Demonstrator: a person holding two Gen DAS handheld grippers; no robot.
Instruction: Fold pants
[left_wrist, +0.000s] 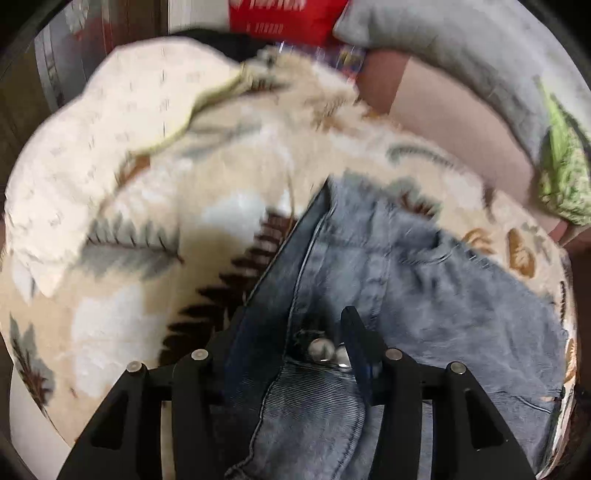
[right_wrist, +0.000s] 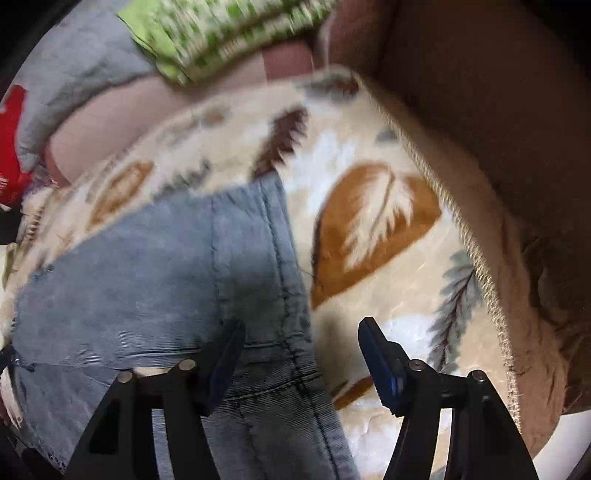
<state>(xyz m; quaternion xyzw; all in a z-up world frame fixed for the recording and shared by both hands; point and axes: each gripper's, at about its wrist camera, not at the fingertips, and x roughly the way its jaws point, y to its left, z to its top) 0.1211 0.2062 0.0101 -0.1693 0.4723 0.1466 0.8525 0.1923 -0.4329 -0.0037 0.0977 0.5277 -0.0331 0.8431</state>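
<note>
Light blue denim pants (left_wrist: 424, 280) lie on a cream blanket with a leaf print (left_wrist: 140, 206). In the left wrist view my left gripper (left_wrist: 295, 325) has its jaws around the waistband by the metal button (left_wrist: 319, 349); denim fills the gap and hides the left finger, so the grip reads as shut on the waistband. In the right wrist view the pants (right_wrist: 155, 266) lie at the left. My right gripper (right_wrist: 301, 332) is open, its left finger over the denim's side seam, its right finger over the blanket (right_wrist: 369, 221). Both views are blurred.
A white fleece fold (left_wrist: 74, 155) lies at the left of the blanket. A grey cushion (left_wrist: 461, 48), a green patterned cloth (left_wrist: 557, 170) and a red package (left_wrist: 284, 18) sit behind. A brown sofa arm (right_wrist: 498, 110) rises at the right.
</note>
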